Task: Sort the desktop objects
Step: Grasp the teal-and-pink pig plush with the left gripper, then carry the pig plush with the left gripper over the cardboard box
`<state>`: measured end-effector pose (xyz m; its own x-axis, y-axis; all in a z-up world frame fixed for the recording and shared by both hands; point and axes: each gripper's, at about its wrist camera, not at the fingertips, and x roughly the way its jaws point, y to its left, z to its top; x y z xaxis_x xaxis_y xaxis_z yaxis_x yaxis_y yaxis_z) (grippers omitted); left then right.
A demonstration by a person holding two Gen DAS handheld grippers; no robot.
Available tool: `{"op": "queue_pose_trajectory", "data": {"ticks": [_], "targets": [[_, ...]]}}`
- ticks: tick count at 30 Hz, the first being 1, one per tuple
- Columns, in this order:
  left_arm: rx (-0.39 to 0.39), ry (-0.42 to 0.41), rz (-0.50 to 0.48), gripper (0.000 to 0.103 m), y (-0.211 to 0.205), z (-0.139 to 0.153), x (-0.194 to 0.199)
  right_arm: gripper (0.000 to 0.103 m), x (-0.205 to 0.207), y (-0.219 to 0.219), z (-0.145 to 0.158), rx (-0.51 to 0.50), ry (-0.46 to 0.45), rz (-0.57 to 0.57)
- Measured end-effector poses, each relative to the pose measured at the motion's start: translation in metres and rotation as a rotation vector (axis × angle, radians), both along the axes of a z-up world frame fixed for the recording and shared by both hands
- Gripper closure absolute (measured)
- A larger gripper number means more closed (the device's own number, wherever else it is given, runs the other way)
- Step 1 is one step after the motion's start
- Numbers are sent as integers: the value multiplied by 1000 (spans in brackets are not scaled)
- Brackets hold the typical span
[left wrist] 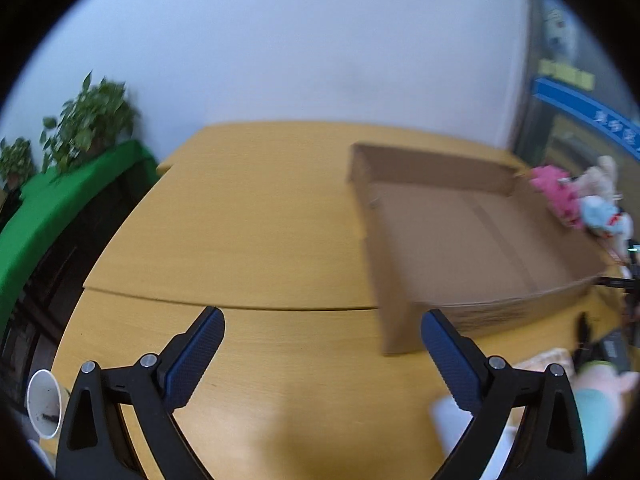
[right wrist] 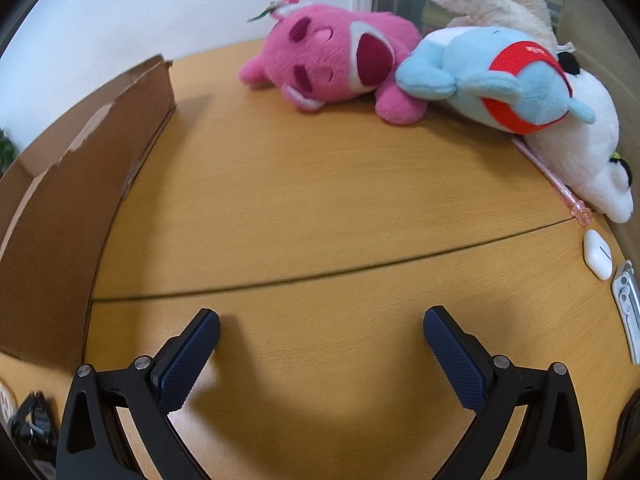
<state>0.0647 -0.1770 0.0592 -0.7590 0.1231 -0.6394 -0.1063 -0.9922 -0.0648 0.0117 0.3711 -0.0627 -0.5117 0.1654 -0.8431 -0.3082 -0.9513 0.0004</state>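
A shallow cardboard box (left wrist: 472, 236) lies empty on the yellow wooden desk (left wrist: 248, 220), right of centre in the left wrist view; its side wall (right wrist: 72, 200) fills the left of the right wrist view. A pink plush (right wrist: 332, 60), a light blue plush with red bands (right wrist: 500, 76) and a white plush (right wrist: 580, 148) lie at the desk's far right; they also show small in the left wrist view (left wrist: 560, 192). My left gripper (left wrist: 322, 320) is open and empty above the desk, left of the box. My right gripper (right wrist: 322, 316) is open and empty, short of the plushes.
A pink beaded stick (right wrist: 560, 184), a white earbud case (right wrist: 598, 254) and a grey tool (right wrist: 628, 308) lie at the right edge. A paper cup (left wrist: 44, 404) stands at the left front. Potted plants (left wrist: 92, 120) stand on a green-covered shelf. Black cables (right wrist: 32, 428) lie at lower left.
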Motion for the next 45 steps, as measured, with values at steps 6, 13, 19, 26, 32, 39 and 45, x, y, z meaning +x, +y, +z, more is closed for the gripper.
{"op": "queue_pose_trajectory", "data": {"ticks": [6, 13, 19, 26, 32, 39, 45], "targets": [[191, -21, -224, 4, 49, 25, 66, 0, 53, -28, 40, 4, 82, 30], [348, -272, -339, 7, 103, -37, 62, 0, 118, -124, 123, -130, 282, 411], [419, -356, -386, 29, 119, -54, 63, 0, 137, -195, 118, -212, 248, 628], [422, -381, -388, 30, 125, -61, 69, 0, 147, -268, 79, -314, 163, 791], [433, -388, -387, 30, 131, -67, 69, 1, 155, -329, 52, -287, 84, 912], [456, -408, -395, 32, 134, -73, 67, 7, 155, -344, 39, -142, 83, 897], [427, -389, -410, 42, 145, -61, 68, 21, 157, -347, 44, -109, 104, 903]]}}
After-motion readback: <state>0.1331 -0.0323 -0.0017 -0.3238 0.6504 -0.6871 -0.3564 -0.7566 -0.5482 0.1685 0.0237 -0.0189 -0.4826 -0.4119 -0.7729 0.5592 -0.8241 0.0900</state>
